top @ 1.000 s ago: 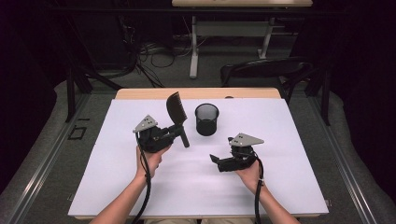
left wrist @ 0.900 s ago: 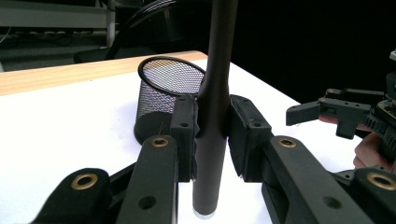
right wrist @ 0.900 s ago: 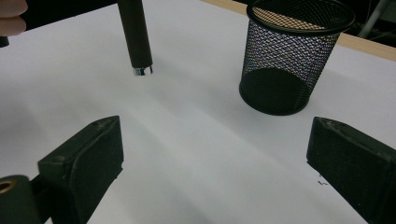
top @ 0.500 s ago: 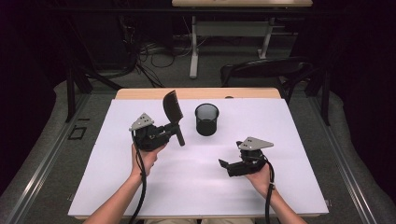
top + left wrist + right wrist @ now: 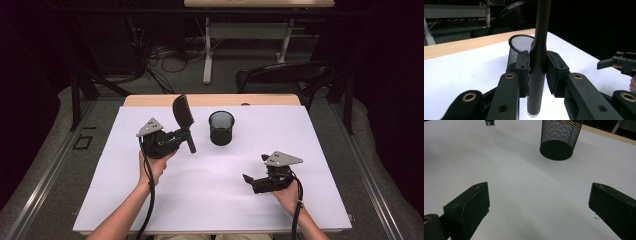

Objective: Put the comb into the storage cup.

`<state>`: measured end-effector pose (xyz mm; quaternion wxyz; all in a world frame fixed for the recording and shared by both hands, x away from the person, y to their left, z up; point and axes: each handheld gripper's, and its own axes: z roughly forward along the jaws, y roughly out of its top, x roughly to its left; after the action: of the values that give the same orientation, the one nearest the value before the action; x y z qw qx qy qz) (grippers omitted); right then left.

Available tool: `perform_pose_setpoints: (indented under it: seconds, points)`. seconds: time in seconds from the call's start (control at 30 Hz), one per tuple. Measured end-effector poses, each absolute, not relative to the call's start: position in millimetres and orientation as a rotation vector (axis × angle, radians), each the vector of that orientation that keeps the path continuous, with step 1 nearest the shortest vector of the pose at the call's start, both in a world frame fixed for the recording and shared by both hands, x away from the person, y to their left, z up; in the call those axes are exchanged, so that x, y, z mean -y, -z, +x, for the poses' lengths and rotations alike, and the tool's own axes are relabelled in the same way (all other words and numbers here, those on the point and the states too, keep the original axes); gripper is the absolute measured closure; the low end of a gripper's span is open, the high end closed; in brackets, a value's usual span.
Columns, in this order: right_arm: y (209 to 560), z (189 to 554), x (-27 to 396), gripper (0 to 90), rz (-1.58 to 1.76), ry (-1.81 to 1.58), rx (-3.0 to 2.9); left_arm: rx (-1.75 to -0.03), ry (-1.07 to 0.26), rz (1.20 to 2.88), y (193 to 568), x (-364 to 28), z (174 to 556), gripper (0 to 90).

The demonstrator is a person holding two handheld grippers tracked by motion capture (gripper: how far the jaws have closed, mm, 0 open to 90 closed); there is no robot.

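Two tongs are in my hands, and between them one hairbrush (image 5: 183, 116) and one mesh cup (image 5: 221, 128) on the white table (image 5: 125, 200). My left tongs (image 5: 537, 75) are clamped narrow on the brush's round handle, pads pressing it from both sides; the brush stands nearly upright, bristle head at twelve o'clock, handle end hanging just above the tabletop. In the high view those left tongs (image 5: 186, 136) sit at about nine o'clock from the cup, near it but not touching.

My right tongs (image 5: 246, 177) are spread wide and hold nothing; they hover low over bare table at roughly five o'clock from the cup, well apart from it. Through the right gripper view the cup (image 5: 559, 138) stands upright at one o'clock ahead of the jaws.

As I judge it, the step in hand is carrying the brush to the cup. Next I would lift the handle end over the rim, centre it above the opening, lower it in, then let go. The light cup may tip if the brush knocks its rim.
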<state>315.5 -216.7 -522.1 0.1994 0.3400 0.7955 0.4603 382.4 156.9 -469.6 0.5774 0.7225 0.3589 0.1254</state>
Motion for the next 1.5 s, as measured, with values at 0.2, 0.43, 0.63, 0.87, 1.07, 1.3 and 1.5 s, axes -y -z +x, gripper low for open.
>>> perform_pose_setpoints:
  seconds: [0.2, 0.43, 0.63, 0.87, 1.07, 1.3, 1.5]
  points:
    - [522.6, 315.3, 221.5, 3.0, 0.960, -1.289, -2.212, -0.842, -0.306, 1.686, 464.4, -159.2, 387.7, 72.8]
    - [524.0, 315.9, 222.3, 3.0, 0.962, -1.291, -2.220, -0.851, -0.309, 1.678, 460.6, -161.0, 393.8, 72.8]
    - [523.3, 315.1, 222.6, 3.0, 0.955, -1.291, -2.216, -0.851, -0.309, 1.676, 455.6, -159.6, 398.7, 72.8]
    - [524.1, 315.5, 223.2, 3.1, 0.956, -1.287, -2.219, -0.848, -0.315, 1.670, 448.2, -157.0, 404.0, 72.7]
    - [523.8, 315.3, 223.4, 3.2, 0.951, -1.283, -2.218, -0.847, -0.321, 1.669, 441.8, -155.8, 411.0, 72.7]
    - [524.2, 315.5, 223.6, 3.1, 0.951, -1.282, -2.219, -0.850, -0.329, 1.663, 434.2, -154.1, 417.5, 72.8]
    - [524.7, 315.6, 224.0, 3.1, 0.948, -1.280, -2.217, -0.847, -0.331, 1.654, 429.1, -152.0, 422.1, 72.7]
